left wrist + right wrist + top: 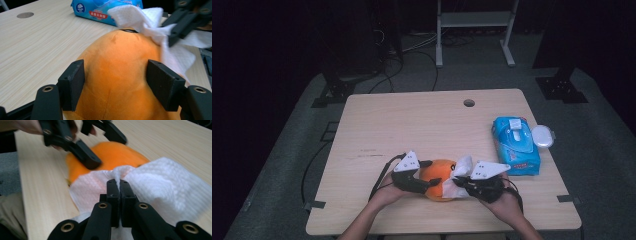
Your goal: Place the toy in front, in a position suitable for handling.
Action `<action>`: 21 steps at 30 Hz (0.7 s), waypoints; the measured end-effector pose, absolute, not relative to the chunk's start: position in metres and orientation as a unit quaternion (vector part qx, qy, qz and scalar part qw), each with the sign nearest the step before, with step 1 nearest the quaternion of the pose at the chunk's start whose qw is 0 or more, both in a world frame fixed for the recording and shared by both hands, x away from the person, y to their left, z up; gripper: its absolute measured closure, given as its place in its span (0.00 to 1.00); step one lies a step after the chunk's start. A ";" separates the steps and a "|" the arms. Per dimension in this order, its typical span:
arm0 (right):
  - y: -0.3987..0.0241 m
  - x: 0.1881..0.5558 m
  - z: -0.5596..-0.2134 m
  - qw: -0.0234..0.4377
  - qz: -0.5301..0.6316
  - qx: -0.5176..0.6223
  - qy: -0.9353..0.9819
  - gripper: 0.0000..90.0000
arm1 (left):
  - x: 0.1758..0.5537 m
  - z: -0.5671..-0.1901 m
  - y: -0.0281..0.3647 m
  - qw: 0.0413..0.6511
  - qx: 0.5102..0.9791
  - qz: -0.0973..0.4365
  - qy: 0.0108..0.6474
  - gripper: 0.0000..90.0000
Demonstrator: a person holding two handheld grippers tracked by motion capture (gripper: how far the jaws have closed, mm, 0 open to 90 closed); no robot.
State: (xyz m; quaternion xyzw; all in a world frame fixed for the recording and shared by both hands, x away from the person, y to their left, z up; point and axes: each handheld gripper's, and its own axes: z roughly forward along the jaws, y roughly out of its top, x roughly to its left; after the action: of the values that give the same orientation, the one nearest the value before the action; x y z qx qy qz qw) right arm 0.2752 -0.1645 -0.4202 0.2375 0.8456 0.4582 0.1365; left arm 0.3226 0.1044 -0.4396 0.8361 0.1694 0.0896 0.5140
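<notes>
At the near edge of the table [377,120] the orange plush toy [438,186] sat between the person's two hands. The left gripper [115,85] clasped it from the left, one pad against each flank of the soft body, so the toy was held steady rather than squeezed hard. The right gripper [117,188] had its jaws pressed together on a bunched fold of a white wet wipe [160,182], and the sheet lay draped against the right side of the toy, touching the orange fabric.

To the right and a little farther back lay the blue pack of wipes [515,146], its white lid [542,135] flipped open beside it.

By my reckoning the job was well under way: a wipe was out of the pack, the toy was pinned in place, and the cloth was on it. What looked left was the rubbing itself over the rest of the surface, since the wipe covered just one side. I could not tell whether any of the fabric was damp or dirty.
</notes>
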 end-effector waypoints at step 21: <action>-0.169 0.277 -0.422 0.134 0.458 0.263 0.839 0.97 | 0.322 -0.430 0.115 0.506 0.848 0.060 0.149 0.31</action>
State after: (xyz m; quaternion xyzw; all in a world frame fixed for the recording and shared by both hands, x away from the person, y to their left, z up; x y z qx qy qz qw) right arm 0.2767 -0.1689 -0.4225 0.2633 0.8387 0.4576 0.1337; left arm 0.3219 0.1150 -0.4299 0.8477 0.1486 0.0600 0.5057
